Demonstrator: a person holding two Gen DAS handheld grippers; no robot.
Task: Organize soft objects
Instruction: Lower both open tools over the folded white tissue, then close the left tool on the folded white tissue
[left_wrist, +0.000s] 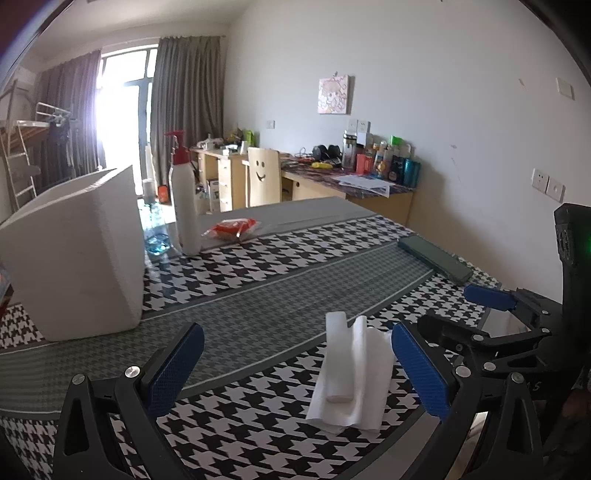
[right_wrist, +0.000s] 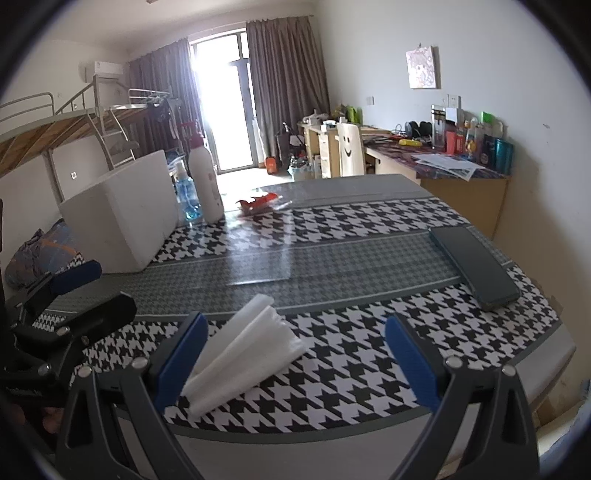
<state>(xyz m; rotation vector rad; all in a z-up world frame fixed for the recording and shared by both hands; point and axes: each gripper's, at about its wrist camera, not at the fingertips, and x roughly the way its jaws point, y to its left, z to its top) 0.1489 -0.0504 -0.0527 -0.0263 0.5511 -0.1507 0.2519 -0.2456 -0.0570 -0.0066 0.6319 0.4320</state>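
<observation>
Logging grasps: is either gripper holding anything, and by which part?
Nothing is held. Both the left gripper and right gripper are open; the tissue lies on the table.

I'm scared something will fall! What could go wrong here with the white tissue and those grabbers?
The folded white tissue lies loose near the table edge, so a nudge from the open right gripper might slide it off. Its layers fan apart and could unfold if only some get pinched. The left gripper is close; the two might bump.

Dorm-style bedroom: bunk bed (right_wrist: 55, 125), curtains (right_wrist: 288, 81), cluttered desk (right_wrist: 443, 162).
</observation>
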